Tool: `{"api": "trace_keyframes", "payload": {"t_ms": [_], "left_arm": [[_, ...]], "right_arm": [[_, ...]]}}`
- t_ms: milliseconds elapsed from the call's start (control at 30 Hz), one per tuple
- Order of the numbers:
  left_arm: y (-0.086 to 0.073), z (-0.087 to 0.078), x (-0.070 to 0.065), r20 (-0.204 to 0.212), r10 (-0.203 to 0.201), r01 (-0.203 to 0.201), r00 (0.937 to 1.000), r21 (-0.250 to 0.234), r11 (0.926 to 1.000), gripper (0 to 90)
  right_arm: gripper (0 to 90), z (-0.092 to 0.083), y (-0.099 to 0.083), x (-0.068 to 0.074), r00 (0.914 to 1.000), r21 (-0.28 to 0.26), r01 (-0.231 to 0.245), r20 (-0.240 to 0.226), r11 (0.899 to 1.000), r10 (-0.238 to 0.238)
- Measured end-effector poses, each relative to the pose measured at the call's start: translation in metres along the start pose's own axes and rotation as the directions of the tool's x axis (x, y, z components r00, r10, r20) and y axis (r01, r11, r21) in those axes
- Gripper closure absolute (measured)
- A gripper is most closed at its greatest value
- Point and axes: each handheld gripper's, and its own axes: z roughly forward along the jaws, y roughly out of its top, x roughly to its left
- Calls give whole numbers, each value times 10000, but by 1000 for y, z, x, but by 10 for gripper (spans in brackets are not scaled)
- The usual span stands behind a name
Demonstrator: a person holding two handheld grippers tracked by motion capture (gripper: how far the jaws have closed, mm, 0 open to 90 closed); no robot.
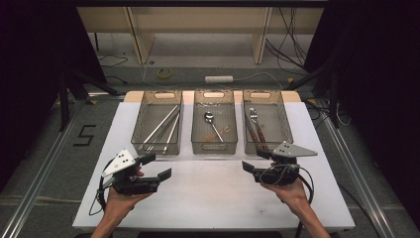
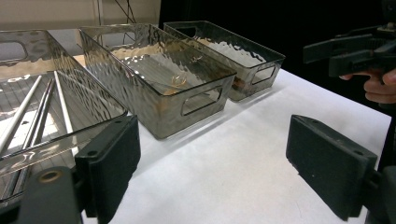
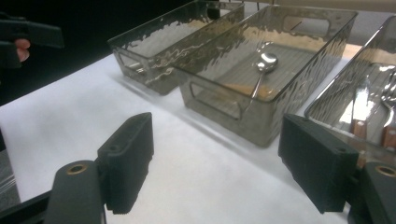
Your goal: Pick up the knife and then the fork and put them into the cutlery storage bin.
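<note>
Grippers, left (image 1: 157,166) and right (image 1: 257,160), both spread, empty, near three bins (image 1: 213,147).

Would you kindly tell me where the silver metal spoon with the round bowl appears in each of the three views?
High view: silver metal spoon lies in the middle clear plastic bin.
Left gripper view: hidden; a glint in the middle bin cannot be identified.
Right gripper view: upper centre, spoon in the nearer bin.
Shared landmark: that middle bin.

Three bins (image 1: 213,128) side by side behind both grippers.
</note>
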Motion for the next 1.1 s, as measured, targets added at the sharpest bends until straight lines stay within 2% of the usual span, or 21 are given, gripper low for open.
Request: {"api": "trace_keyframes", "payload": {"t_ms": [300,600,1100], "left_arm": [[0,1,0,64,-68,68,10000,10,10000,172],[0,0,0,79,-66,66,9999,32,10000,172],[-1,0,0,192,-132,132,9997,33,9999,172]], "right_arm": [[227,-7,-12,6,9998,-248,134,-164,9996,-138],[216,-8,-19,11,9994,-167,241,-238,9996,-245],[214,-14,-33,11,9998,-193,212,-43,9996,-213]]}}
